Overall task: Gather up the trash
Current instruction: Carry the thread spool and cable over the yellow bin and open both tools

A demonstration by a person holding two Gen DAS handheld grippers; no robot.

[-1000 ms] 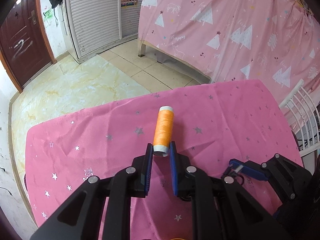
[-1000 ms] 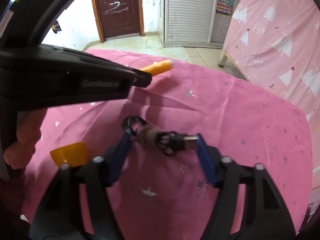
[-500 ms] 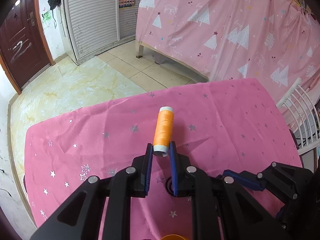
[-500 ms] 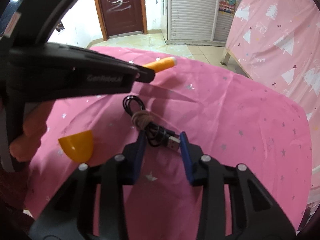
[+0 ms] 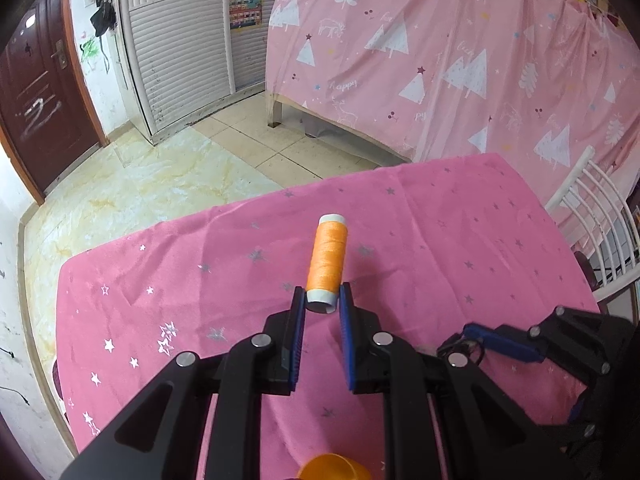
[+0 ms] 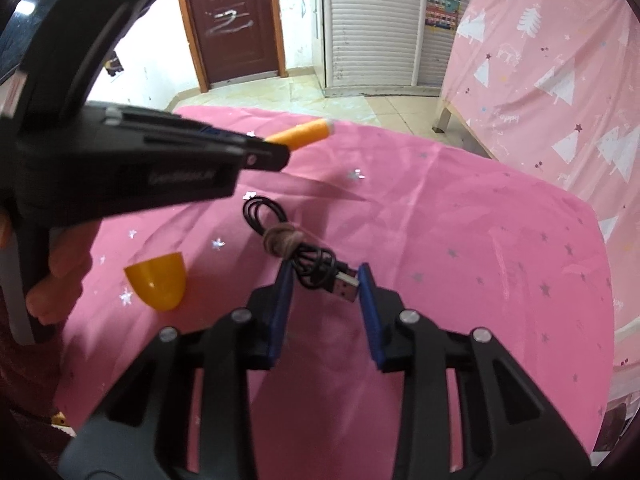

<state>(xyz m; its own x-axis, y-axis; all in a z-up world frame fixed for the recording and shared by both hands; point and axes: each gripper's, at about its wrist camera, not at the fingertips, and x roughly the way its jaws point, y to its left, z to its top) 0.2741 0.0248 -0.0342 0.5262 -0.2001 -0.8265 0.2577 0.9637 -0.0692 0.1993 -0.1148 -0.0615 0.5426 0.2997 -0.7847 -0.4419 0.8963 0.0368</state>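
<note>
- The left gripper (image 5: 322, 304) is clamped on the near end of an orange thread spool (image 5: 327, 262), its blue pads pressing the spool's white rim on both sides.
- The spool sticks out forward from the pads, above a pink tablecloth (image 5: 460, 240) printed with small silver stars; whether its far end touches the cloth cannot be told.
- In the right wrist view the same spool (image 6: 304, 135) shows past the tip of the left gripper (image 6: 280, 148), pointing up and to the right.
- The right gripper (image 6: 325, 282) has its pads closed in on the near end of a coiled black cable (image 6: 296, 248), with the USB plug (image 6: 346, 286) lying between them.
- The left pad touches the loops of the cable and the right pad touches the plug, so it looks like a grip on the bundle.
- A brown band (image 6: 282, 240) ties the cable at its middle, and a loop of it reaches away toward the far side of the table.
- A yellow half shell (image 6: 158, 282), shaped like half of a plastic egg, lies on the cloth to the left of the right gripper, apart from the cable.
- Fingers of the person's left hand (image 6: 60, 276) wrap the handle of the left gripper at the left edge of the right wrist view.
- Beyond the table are a tiled floor (image 5: 132, 184), a dark red door (image 6: 232, 20), a white slatted cupboard (image 5: 176, 40) and a pink sheet with white trees (image 5: 460, 60).
- A white railed chair back (image 5: 592, 216) stands by the right side of the table.
</note>
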